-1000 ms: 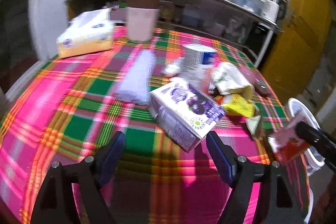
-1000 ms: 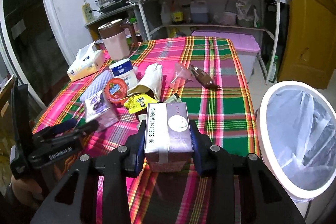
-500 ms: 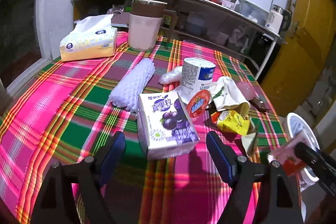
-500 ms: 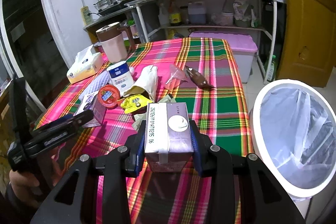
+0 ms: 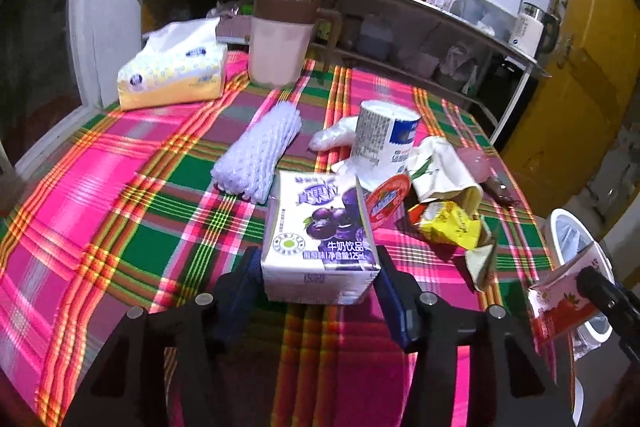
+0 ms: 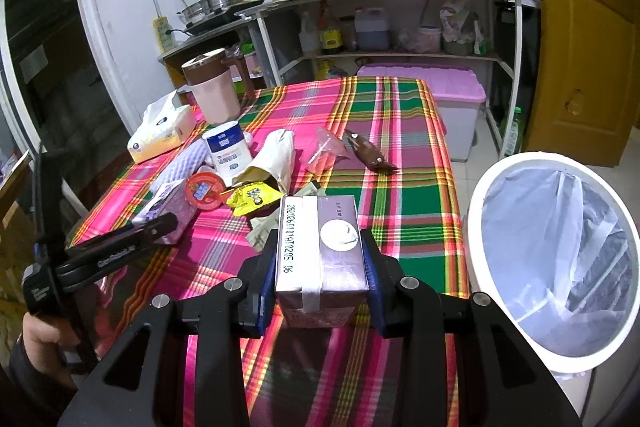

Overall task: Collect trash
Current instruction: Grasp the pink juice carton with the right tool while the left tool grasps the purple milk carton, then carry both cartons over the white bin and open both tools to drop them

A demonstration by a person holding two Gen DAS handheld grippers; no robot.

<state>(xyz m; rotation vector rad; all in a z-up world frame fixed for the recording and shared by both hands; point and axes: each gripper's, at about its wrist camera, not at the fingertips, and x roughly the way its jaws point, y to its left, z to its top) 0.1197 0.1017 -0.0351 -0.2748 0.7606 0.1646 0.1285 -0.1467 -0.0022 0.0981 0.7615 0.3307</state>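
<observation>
My left gripper (image 5: 318, 283) is open, its jaws on either side of a purple blueberry milk carton (image 5: 320, 239) lying on the plaid table; the carton also shows in the right wrist view (image 6: 170, 205). My right gripper (image 6: 322, 267) is shut on a small drink carton (image 6: 322, 259) with a red strawberry side (image 5: 560, 303), held above the table edge, left of the white lined trash bin (image 6: 556, 259). More trash lies mid-table: a yellow wrapper (image 5: 448, 227), a red lid (image 5: 386, 201), a white cup (image 5: 384, 143), foam netting (image 5: 260, 151).
A tissue pack (image 5: 172, 71) and a pink pitcher (image 5: 280, 39) stand at the far left of the table. A brown wrapper (image 6: 370, 157) and pink bag (image 6: 322, 151) lie further back. A purple-lidded storage box (image 6: 432, 95) and shelves stand behind.
My left gripper has moved forward until the purple carton sits between its open jaws. My right gripper holds its carton and has shifted slightly toward the bin.
</observation>
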